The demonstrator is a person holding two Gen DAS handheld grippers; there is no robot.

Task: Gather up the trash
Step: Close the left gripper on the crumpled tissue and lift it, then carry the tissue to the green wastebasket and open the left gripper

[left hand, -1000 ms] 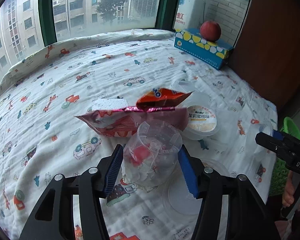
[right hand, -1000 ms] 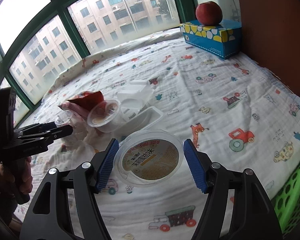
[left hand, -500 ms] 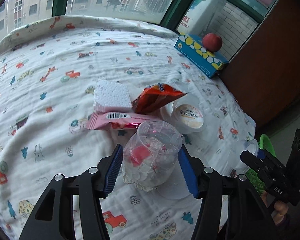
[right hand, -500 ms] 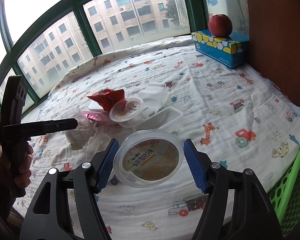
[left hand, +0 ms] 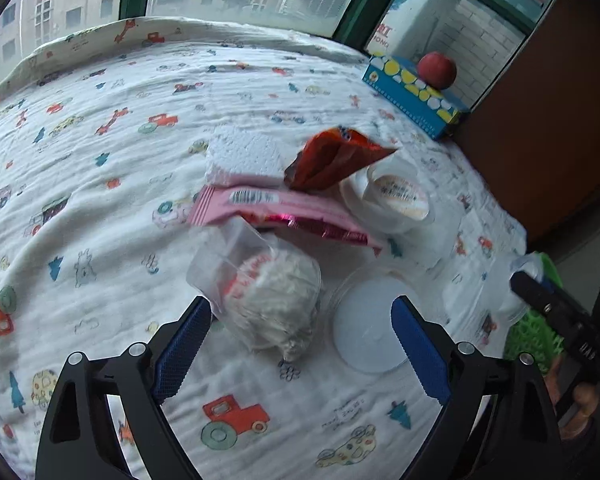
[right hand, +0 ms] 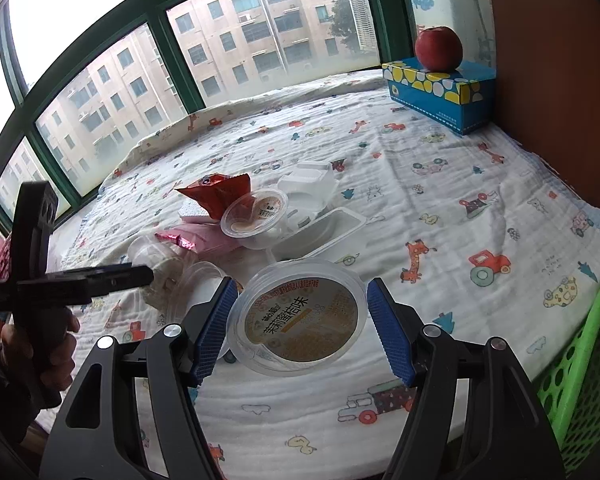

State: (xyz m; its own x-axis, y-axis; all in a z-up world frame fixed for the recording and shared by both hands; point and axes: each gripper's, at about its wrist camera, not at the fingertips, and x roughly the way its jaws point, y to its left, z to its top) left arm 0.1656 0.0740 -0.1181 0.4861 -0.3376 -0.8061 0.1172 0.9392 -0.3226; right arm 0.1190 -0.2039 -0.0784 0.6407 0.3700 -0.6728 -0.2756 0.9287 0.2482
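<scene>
My left gripper (left hand: 300, 344) is open and empty. A clear plastic cup (left hand: 268, 292) stuffed with white tissue lies tipped on the blanket between its fingers; it also shows in the right wrist view (right hand: 160, 256). A clear lid (left hand: 369, 326) lies beside it. My right gripper (right hand: 298, 330) is shut on a round pudding cup (right hand: 300, 318) with a printed brown lid, held above the blanket. Behind lie a pink wrapper (left hand: 268, 208), an orange wrapper (left hand: 331, 160), a white foam block (left hand: 242, 156) and another pudding cup (left hand: 399, 196).
A green basket (right hand: 583, 364) stands off the bed's right edge; it also shows in the left wrist view (left hand: 531, 332). A blue tissue box (right hand: 439, 92) with a red apple (right hand: 437, 48) sits at the far right by the brown wall. White plastic trays (right hand: 311, 200) lie mid-bed.
My left gripper has opened and let go of the clear cup, which now lies tipped on the blanket. My right gripper still holds the pudding cup.
</scene>
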